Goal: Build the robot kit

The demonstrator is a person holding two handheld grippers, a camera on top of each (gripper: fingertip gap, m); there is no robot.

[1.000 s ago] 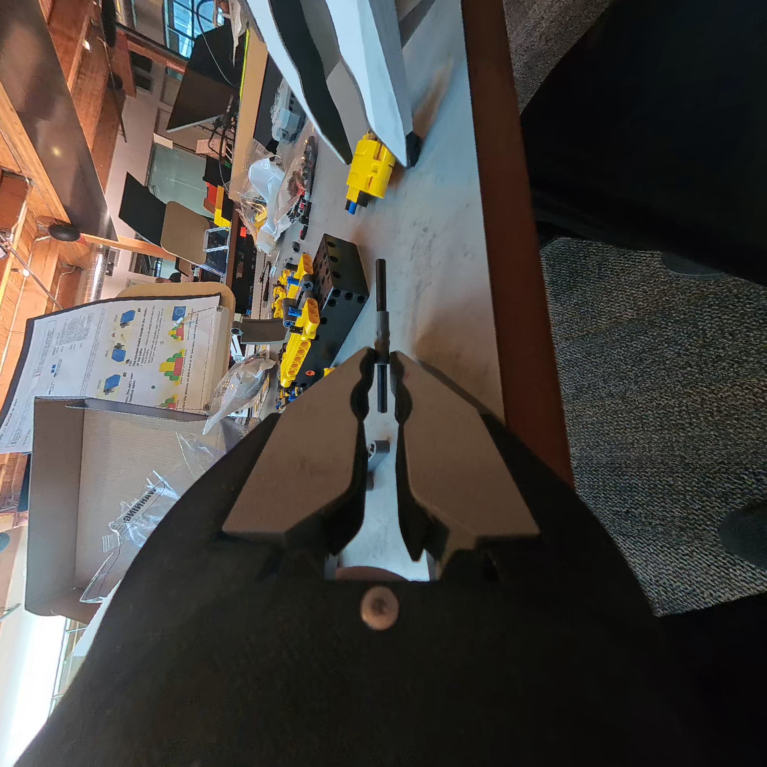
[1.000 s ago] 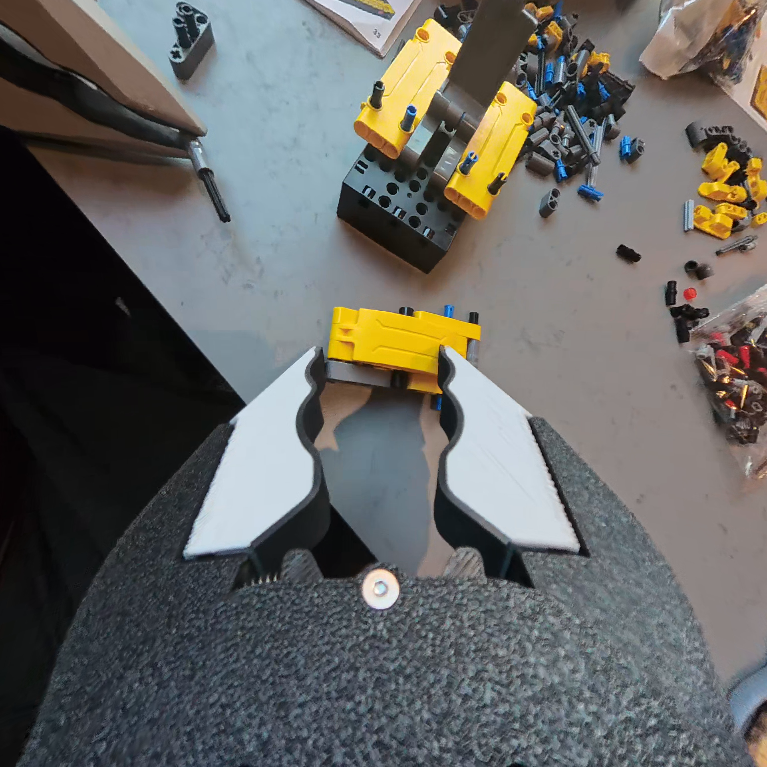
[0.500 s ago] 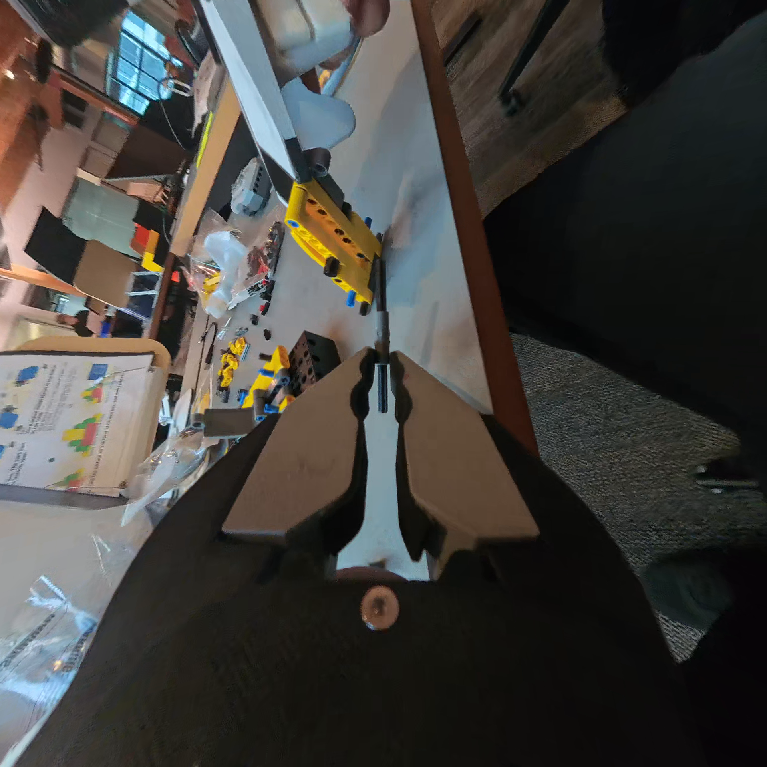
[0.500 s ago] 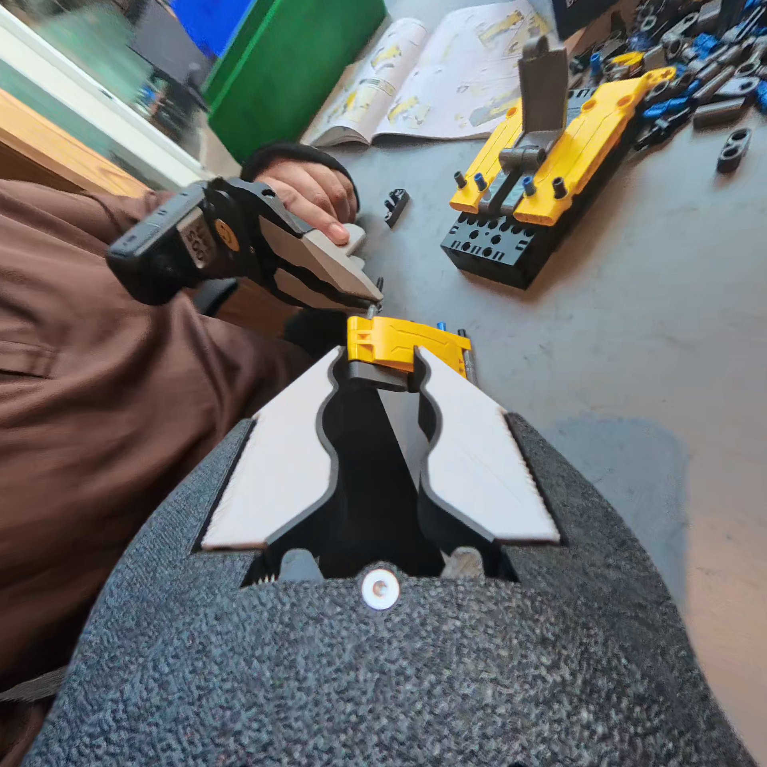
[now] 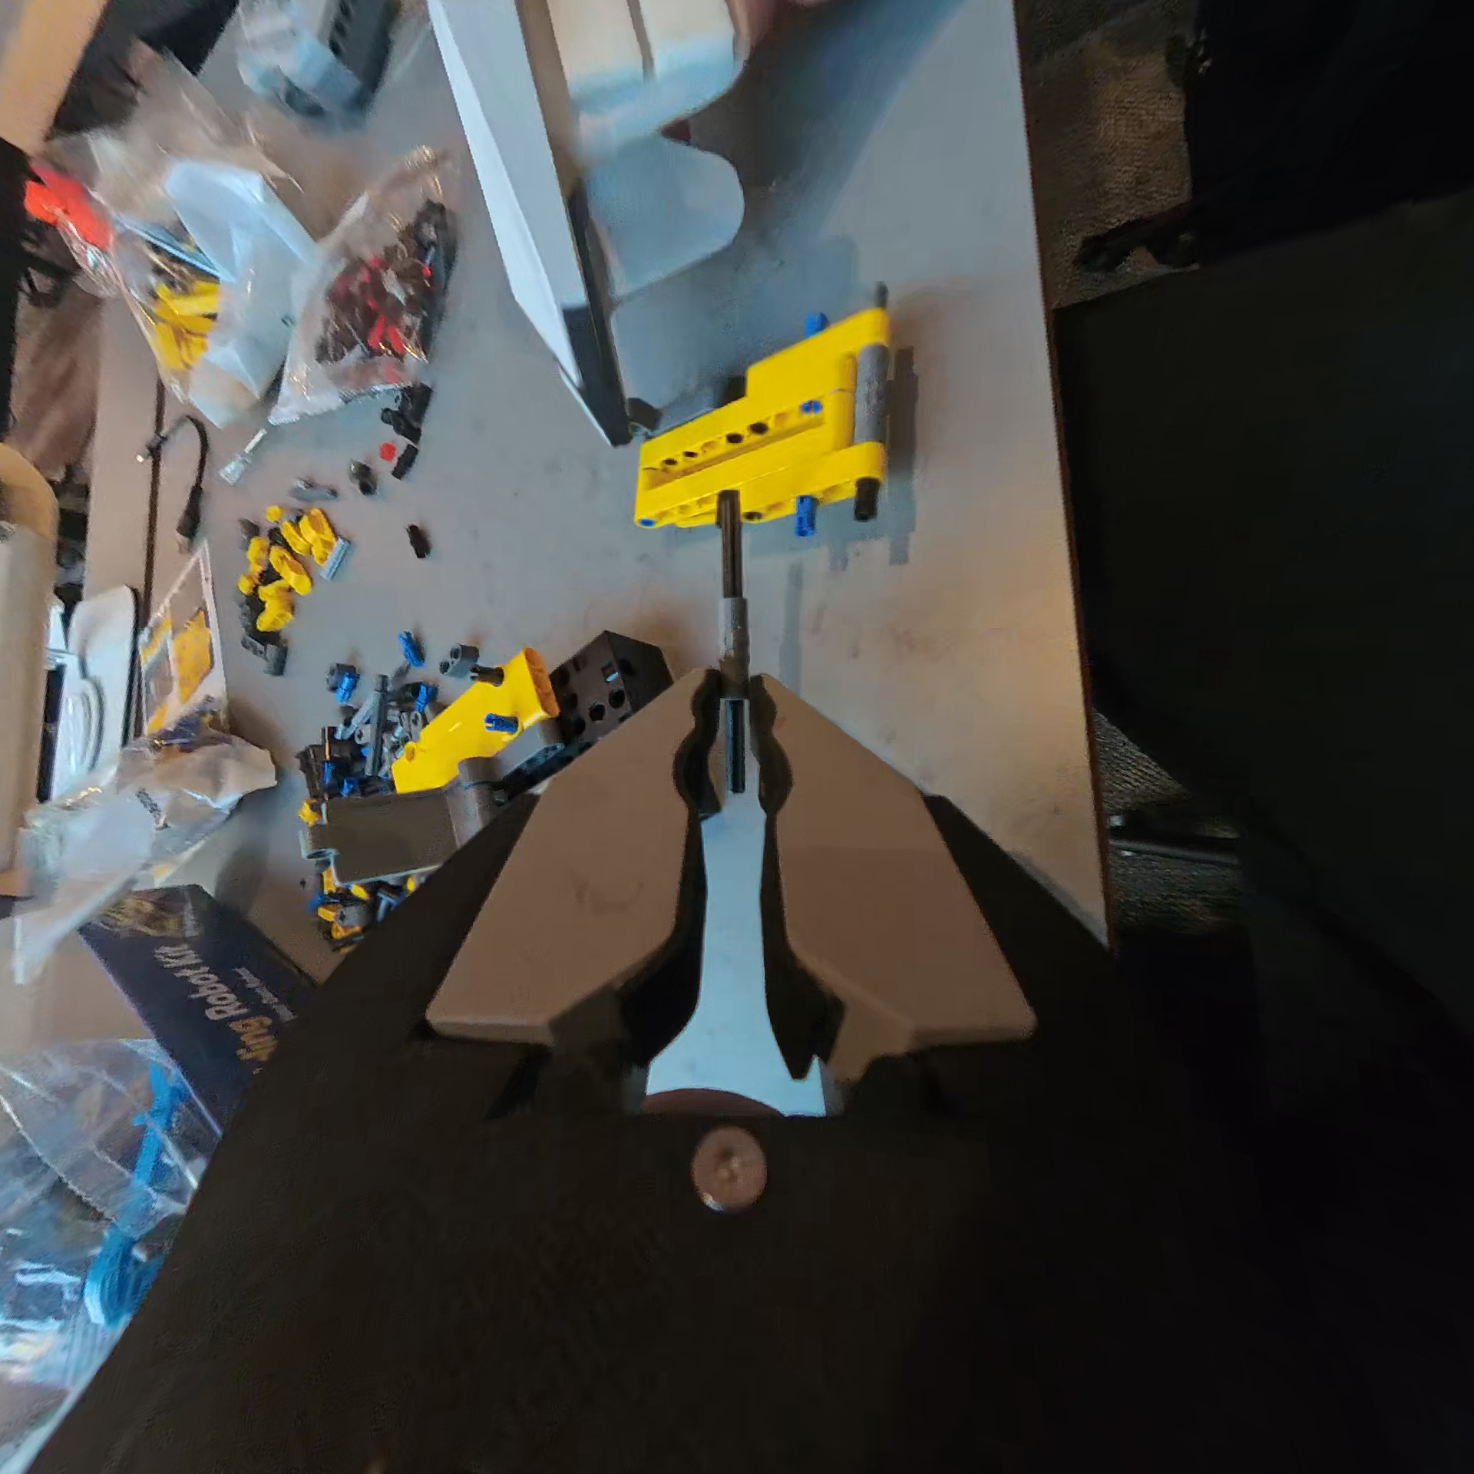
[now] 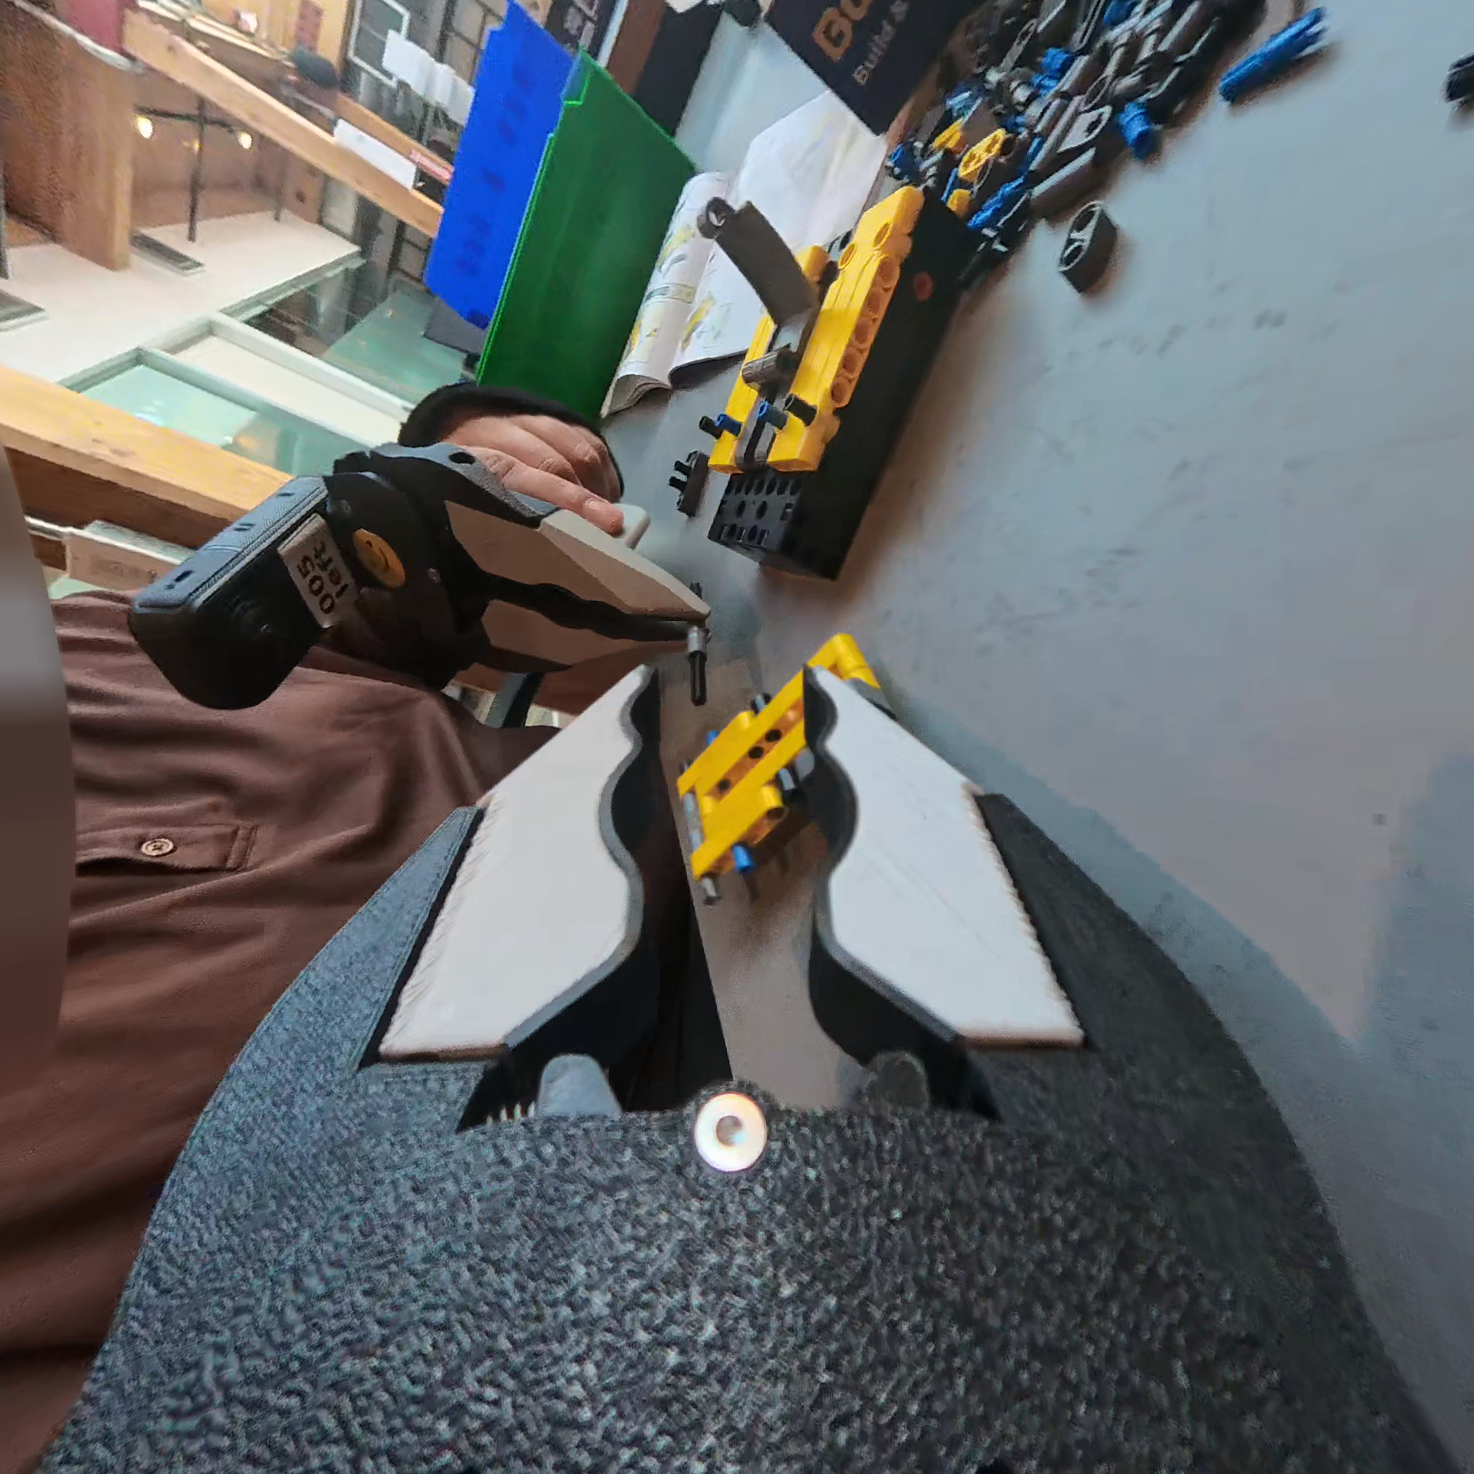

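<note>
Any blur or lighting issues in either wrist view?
Left wrist view: top-left bags motion-smeared, right side nearly black, axle sharp in the left gripper. Right wrist view: far parts pile soft, yellow assembly fairly sharp by the right gripper.

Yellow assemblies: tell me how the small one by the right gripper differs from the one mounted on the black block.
The small yellow assembly sits alone on the table, between the right gripper's fingers; the mounted yellow assembly sits on a black block. The mounted one is longer and carries a grey curved panel; the small one has none. Both hold blue and black pins.
</note>
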